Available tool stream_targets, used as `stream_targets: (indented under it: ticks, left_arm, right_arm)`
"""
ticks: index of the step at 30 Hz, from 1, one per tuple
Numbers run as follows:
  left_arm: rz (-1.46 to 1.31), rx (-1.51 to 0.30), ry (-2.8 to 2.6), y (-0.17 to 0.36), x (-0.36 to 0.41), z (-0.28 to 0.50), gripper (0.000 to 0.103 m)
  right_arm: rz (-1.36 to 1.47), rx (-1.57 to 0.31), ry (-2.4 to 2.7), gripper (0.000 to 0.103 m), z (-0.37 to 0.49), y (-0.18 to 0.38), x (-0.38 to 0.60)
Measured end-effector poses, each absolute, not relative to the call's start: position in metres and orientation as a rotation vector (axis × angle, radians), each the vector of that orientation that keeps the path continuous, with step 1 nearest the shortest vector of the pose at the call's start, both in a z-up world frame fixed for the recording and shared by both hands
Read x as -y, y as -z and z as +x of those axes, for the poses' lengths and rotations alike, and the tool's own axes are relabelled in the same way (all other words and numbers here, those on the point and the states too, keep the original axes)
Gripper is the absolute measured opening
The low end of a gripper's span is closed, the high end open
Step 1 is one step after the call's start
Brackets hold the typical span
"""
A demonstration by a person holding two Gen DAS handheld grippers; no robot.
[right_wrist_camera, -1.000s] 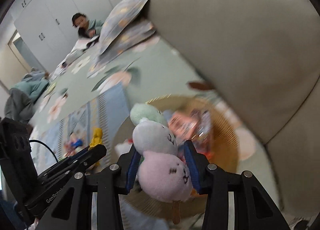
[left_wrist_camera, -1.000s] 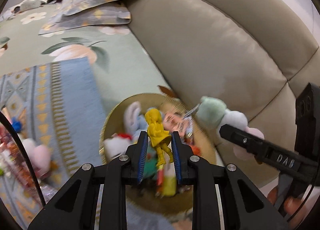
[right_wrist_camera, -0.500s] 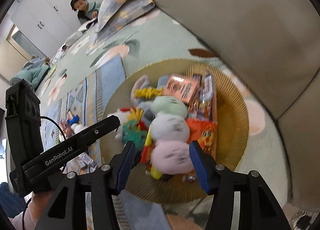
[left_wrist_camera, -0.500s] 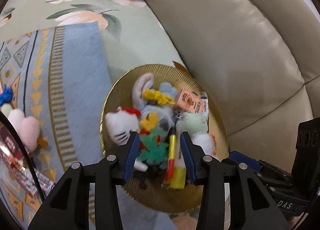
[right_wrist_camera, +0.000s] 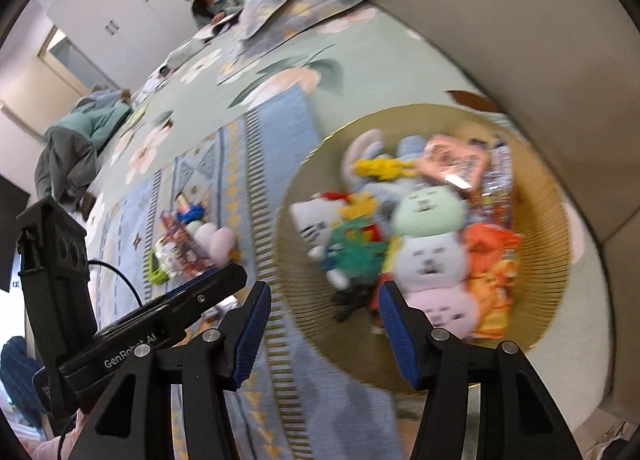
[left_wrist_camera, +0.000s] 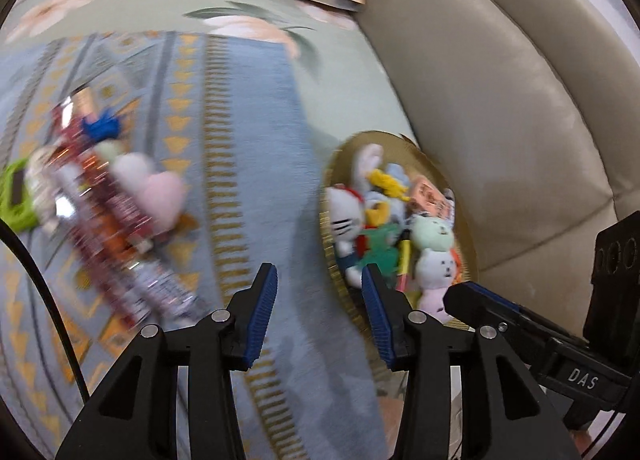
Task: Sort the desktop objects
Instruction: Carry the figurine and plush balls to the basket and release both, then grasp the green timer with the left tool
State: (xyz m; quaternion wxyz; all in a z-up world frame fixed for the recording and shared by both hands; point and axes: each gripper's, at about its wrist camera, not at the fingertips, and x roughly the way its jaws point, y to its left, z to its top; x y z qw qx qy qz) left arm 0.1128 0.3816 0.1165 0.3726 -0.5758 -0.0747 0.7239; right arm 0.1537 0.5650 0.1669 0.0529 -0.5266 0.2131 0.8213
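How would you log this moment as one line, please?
left gripper open, empty | right gripper open, empty | stacked plush in gold tray | pile on rug

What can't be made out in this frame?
- Left wrist view: pile on the rug is motion-blurred; wrappers unreadable.
- Right wrist view: snack packets in the gold tray are blurred; labels illegible.
- Both views: tray's near rim is hidden behind the grippers' fingers.

The left gripper (left_wrist_camera: 316, 300) has its jaws spread wide with nothing between them, its blue-padded fingers (left_wrist_camera: 262, 300) pointing forward and down. The right gripper (right_wrist_camera: 322, 318) is likewise spread and empty. The two grippers sit close together, each visible at the edge of the other's view.
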Motion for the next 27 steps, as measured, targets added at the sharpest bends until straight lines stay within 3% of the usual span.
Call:
stream_targets:
  ticks: [2, 7, 16, 27]
  left_arm:
    - [-1.491, 0.208, -1.892, -0.116, -0.363, 0.111, 0.042]
    - [-1.512, 0.319, -2.006, -0.110, -0.307, 0.096, 0.066]
    - [-1.609, 0.302, -2.255, -0.077, -0.223, 0.039, 0.066]
    - [-1.604, 0.047, -2.272, -0.036, -0.232, 0.012, 0.066]
  right_arm:
    - [-1.630, -0.648, -2.513, 0.055, 0.148, -0.166, -0.550]
    - [-1.707, -0.633, -2.563, 0.055, 0.131, -0.160, -0.511]
    - [-1.829, -0.625, -2.574, 0.055, 0.108, -0.142, -0.457]
    - [-1.873, -0.623, -2.535, 0.055, 0.091, -0.131, -0.429]
